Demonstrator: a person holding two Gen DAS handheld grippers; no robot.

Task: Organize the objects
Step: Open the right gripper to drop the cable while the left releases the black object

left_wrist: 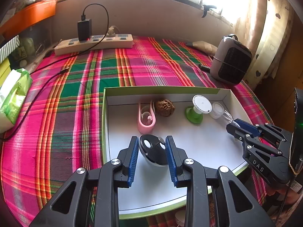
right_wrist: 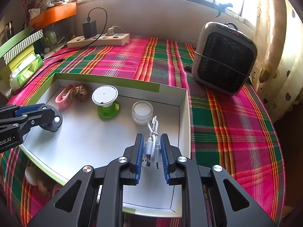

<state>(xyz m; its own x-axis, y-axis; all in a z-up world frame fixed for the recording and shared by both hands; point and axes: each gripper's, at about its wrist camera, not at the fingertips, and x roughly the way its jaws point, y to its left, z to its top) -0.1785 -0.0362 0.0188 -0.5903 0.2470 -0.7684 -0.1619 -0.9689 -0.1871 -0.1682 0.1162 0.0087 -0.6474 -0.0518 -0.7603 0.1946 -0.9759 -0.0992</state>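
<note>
A shallow white box with a green rim (left_wrist: pixel 105 113) (right_wrist: pixel 182 113) lies on the plaid cloth. Over its near-left floor my left gripper (left_wrist: pixel 152 139) (right_wrist: pixel 47 113) is shut on a black round gadget (left_wrist: pixel 152 149) (right_wrist: pixel 54 123) with white spots. By the box's right wall my right gripper (right_wrist: pixel 151 138) (left_wrist: pixel 232 126) is shut on a coiled white USB cable (right_wrist: pixel 153 128), whose plug shows between the pads. Along the far wall of the box sit a pink clip (left_wrist: pixel 145 119), a walnut (left_wrist: pixel 164 107), a green-and-white spool stand (left_wrist: pixel 197 108) (right_wrist: pixel 106 98) and a small clear jar (right_wrist: pixel 142 111).
A grey fan heater (right_wrist: pixel 225 60) stands on the cloth right of the box. A power strip (left_wrist: pixel 94 44) with a black charger and trailing cable lies at the back. A green tissue pack (left_wrist: pixel 13 94) and stacked boxes line the left edge. Small objects lie near the box's front edge.
</note>
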